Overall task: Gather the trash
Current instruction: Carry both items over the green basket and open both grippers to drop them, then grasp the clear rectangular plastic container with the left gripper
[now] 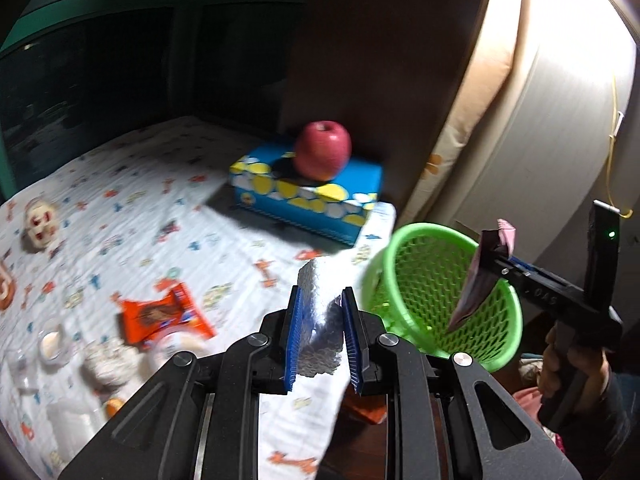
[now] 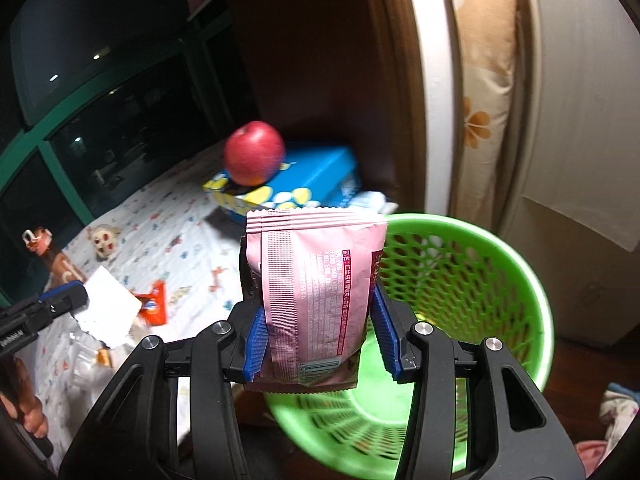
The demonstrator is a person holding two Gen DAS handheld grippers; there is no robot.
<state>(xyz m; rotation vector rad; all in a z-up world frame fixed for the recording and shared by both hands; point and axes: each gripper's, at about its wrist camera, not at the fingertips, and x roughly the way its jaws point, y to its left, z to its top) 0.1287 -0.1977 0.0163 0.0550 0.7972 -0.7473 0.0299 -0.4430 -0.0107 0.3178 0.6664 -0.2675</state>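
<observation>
pink packet (image 2: 316, 296) print, too small to read

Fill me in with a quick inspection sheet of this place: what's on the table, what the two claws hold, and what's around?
Surface: table under a white printed cloth.
Job's things: green mesh basket beside the table edge; orange wrapper lying on the cloth.
Clutter: red apple on a blue tissue box; small skull figure; blurred cups at the near corner.
Grippers: left gripper shut on white paper towel; right gripper shut on pink snack packet over the basket.
Cables: thin yellow cord hanging at the right.
Surroundings: dark window, floral curtain.
</observation>
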